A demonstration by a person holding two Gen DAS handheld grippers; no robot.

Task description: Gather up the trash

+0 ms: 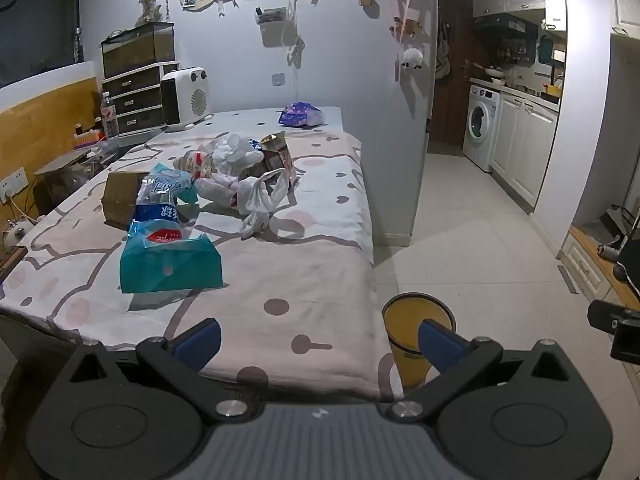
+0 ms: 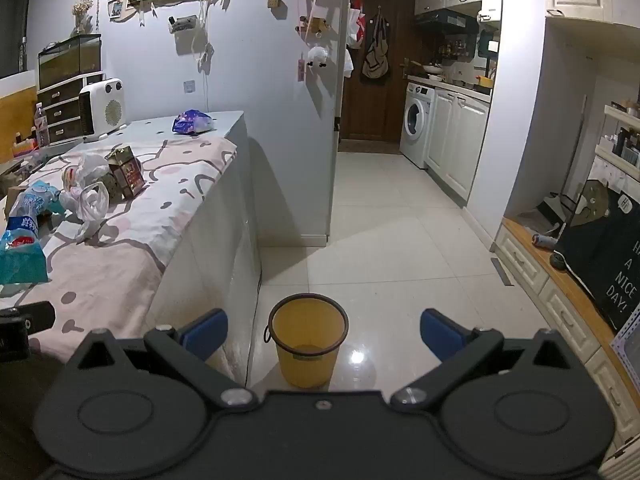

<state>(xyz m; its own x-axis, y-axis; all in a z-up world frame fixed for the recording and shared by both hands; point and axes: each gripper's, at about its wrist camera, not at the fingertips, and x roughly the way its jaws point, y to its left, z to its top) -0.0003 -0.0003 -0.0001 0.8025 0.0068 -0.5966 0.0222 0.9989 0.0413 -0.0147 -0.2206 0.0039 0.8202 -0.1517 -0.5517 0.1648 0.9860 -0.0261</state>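
Both grippers are hanging wide open and empty: the left gripper (image 1: 320, 338) is hovering over the near edge of the bed (image 1: 304, 280), the right gripper (image 2: 324, 334) is pointing at the yellow bin (image 2: 307, 346) on the floor just beside the bed. Trash is sitting mid-bed: a teal plastic wrapper (image 1: 168, 252), a white plastic bag (image 1: 260, 200), a cardboard box (image 1: 120, 198). I'm guessing the wrapper's light, crinkly and slippery, so pinching a bunched fold near its edge is looking safest.
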